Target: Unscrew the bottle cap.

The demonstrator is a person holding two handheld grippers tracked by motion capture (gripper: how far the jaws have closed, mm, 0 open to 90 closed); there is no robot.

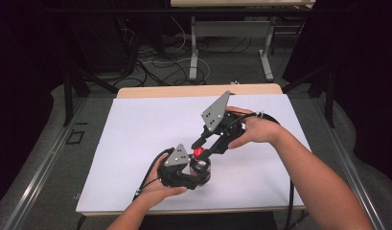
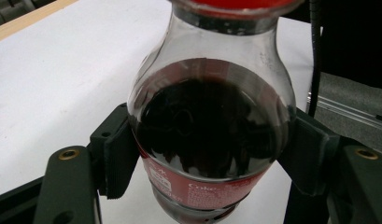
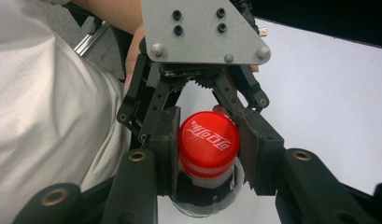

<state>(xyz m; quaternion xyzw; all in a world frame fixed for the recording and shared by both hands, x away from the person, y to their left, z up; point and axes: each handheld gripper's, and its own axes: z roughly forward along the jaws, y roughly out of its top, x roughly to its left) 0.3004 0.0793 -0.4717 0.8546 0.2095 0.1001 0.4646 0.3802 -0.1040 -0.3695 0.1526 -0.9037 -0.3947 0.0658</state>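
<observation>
The small Coke bottle (image 2: 209, 135) stands upright on the white sheet (image 1: 136, 139) that covers the worktop (image 1: 198, 90), near the person's edge. Its red label carries the word "Coke" in white letters, seen in the left gripper view, and the red cap (image 3: 208, 138) shows the white Coca-Cola script on its top. The bottle holds a dark drink up to its shoulder.

The left tool (image 1: 196, 179) has its two pads closed against the round belly of the bottle, one on each side, just above the label. The right tool (image 3: 209, 154) comes from the far side and from above; its pads are pressed on the two sides of the red cap. So both tools have hold of the same bottle, one low and one at the top, and they are very near each other. In the right gripper view a white sleeve (image 3: 44, 116) is at the left.

Beyond the worktop I see a grey floor (image 1: 59, 143), loose cables (image 1: 155, 62) and the legs of another table (image 1: 193, 48) in a dark room.
</observation>
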